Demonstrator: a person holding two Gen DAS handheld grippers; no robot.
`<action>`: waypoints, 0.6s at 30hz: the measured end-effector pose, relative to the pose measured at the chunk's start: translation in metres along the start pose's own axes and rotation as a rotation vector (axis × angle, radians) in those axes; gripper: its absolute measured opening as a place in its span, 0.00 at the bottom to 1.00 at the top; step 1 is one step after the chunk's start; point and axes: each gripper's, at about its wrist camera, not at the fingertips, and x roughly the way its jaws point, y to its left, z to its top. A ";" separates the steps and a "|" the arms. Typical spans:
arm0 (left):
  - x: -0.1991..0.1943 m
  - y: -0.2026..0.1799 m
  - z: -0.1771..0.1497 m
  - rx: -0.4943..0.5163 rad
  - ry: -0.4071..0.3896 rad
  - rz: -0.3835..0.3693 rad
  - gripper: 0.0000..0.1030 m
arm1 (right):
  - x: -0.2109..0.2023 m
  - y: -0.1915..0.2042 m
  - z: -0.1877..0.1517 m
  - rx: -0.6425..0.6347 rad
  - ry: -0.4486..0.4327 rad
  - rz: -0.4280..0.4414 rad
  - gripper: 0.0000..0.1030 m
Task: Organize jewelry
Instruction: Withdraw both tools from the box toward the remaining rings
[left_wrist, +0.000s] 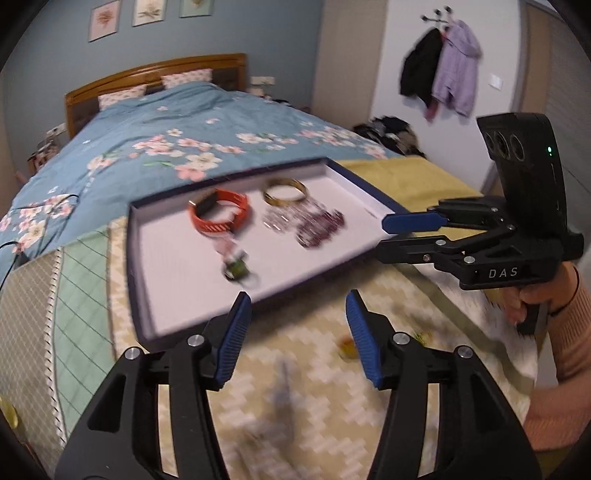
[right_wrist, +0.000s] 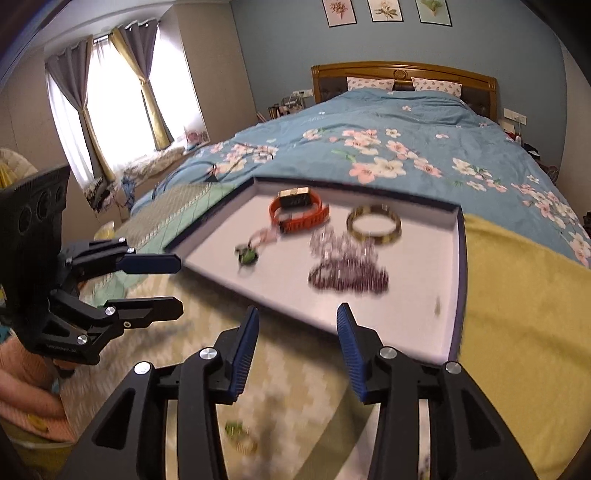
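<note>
Both grippers hold nothing — left gripper (left_wrist: 297, 295) and right gripper (right_wrist: 297, 310) half open; the tray (left_wrist: 177, 295) lies just ahead; a small gold piece (left_wrist: 347, 347) lies under the left one's right finger, nearer to it.

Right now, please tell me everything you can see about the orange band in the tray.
The orange band is a looped wrist strap, rubber-like by its look, with a dark rectangular face edged in gold and small holes along the strap. It lies closed in a ring on the white floor of the tray, near the far side, left of the gold bangle. A pink charm string lies right against it. No tool touches it.
</note>
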 end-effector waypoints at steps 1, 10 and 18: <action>0.001 -0.004 -0.004 0.010 0.012 -0.009 0.52 | -0.002 0.003 -0.007 -0.004 0.012 -0.002 0.40; 0.020 -0.030 -0.021 0.065 0.087 -0.037 0.52 | -0.011 0.019 -0.047 -0.025 0.076 0.026 0.40; 0.032 -0.031 -0.020 0.042 0.133 -0.039 0.46 | -0.011 0.031 -0.056 -0.055 0.104 0.045 0.39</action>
